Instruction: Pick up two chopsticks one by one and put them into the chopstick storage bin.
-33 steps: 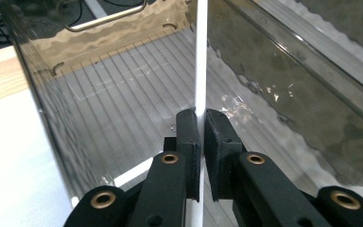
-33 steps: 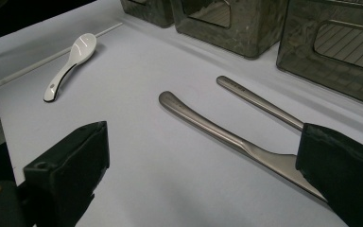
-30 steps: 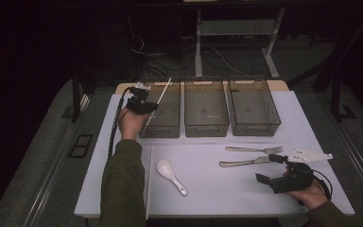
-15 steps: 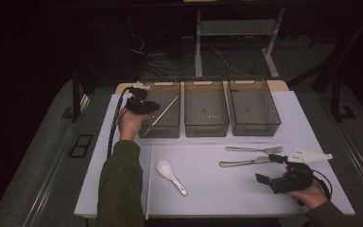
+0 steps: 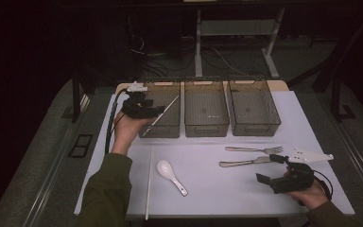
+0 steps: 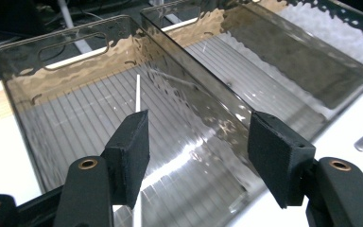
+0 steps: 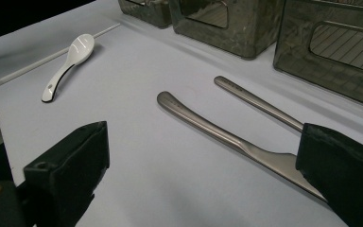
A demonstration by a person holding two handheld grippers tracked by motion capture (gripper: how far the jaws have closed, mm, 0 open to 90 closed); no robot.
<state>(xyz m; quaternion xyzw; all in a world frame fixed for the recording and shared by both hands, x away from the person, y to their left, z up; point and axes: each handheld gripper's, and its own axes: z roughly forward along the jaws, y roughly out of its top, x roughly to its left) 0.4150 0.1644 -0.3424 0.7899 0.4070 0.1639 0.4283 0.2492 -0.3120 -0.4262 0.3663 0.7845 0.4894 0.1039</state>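
A thin white chopstick (image 5: 171,104) lies slanted in the left smoky bin (image 5: 168,126), its near end resting over the bin's front rim. My left gripper (image 5: 159,110) hovers at that bin's near left corner. Its jaws have just been opening and stand apart, pressing nothing. In the left gripper view the chopstick (image 6: 137,92) runs behind the left pad of the gripper (image 6: 198,137). At the right front of the table, my right gripper (image 5: 270,169) rests wide open, facing the knife (image 5: 243,162) and fork (image 5: 255,149). The knife (image 7: 203,120) lies ahead of that gripper (image 7: 205,142).
A middle bin (image 5: 206,126) and a right bin (image 5: 255,127) stand in a row with the left one. A white spoon (image 5: 170,174) and a second chopstick (image 5: 148,182) lie on the white mat near the front left. Dark floor surrounds the table.
The left jaws let go of the chopstick, which dropped from its raised tilt into the left bin. The left hand drew back toward the near left. The right hand has not moved.
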